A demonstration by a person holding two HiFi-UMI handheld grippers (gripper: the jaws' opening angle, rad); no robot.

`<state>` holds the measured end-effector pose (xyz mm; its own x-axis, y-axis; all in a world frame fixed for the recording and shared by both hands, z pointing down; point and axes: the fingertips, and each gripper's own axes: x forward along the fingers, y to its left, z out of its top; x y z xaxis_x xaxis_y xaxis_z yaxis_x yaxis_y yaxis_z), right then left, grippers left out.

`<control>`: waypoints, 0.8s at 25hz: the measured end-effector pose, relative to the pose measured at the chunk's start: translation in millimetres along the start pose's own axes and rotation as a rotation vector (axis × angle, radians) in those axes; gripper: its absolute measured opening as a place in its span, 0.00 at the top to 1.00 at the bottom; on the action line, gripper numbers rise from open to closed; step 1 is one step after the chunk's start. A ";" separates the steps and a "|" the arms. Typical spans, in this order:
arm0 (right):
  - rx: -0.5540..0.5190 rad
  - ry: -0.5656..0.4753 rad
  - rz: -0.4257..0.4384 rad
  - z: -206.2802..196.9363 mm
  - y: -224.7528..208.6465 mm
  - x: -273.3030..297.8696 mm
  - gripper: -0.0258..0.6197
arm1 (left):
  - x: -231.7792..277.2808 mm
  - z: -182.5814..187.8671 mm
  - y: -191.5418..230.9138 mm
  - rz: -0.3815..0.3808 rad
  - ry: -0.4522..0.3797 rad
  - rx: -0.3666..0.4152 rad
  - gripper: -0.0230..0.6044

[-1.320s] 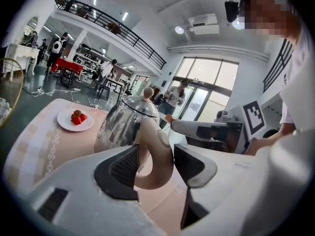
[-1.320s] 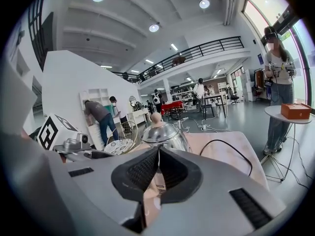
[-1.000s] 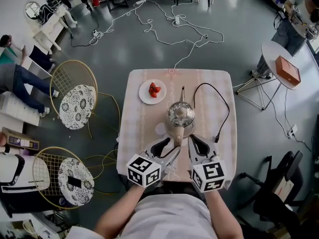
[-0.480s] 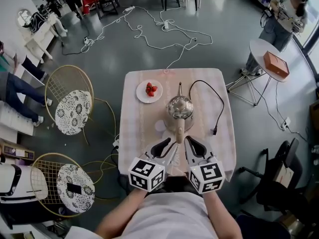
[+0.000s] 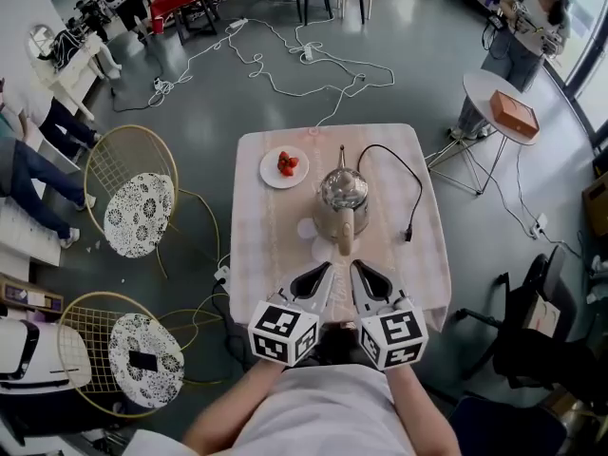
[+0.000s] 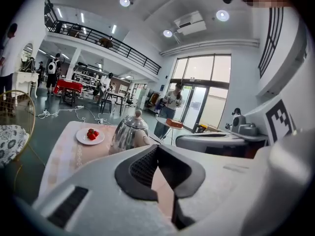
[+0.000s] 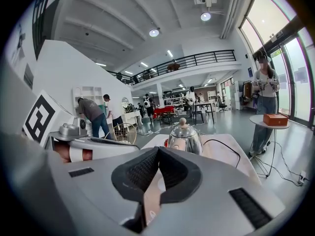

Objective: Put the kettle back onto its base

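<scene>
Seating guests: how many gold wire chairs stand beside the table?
2. One gold wire chair stands left of the table, by its far half; the other off its near-left corner. None seems hidden.

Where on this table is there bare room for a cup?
Bare: the left strip of the pink checked tablecloth, from the white plate of strawberries to the near edge. Crowded: the middle, around the steel kettle; the black power cord loops over the right side.

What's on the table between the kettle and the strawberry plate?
Nothing: in the head view, only bare tablecloth separates the kettle and the plate.
</scene>
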<state>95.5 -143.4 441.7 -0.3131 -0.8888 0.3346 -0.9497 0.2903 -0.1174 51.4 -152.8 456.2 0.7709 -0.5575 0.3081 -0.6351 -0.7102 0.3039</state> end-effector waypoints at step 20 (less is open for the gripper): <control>-0.024 -0.008 -0.022 -2.1 24.5 -28.8 0.95 | -24.3 -5.8 -18.8 -0.020 0.006 0.025 0.95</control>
<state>81.3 -110.0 431.2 -0.2920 -0.8979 0.3294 -0.9563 0.2790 -0.0872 44.3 -123.5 448.3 0.7834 -0.5403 0.3073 -0.6177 -0.7320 0.2876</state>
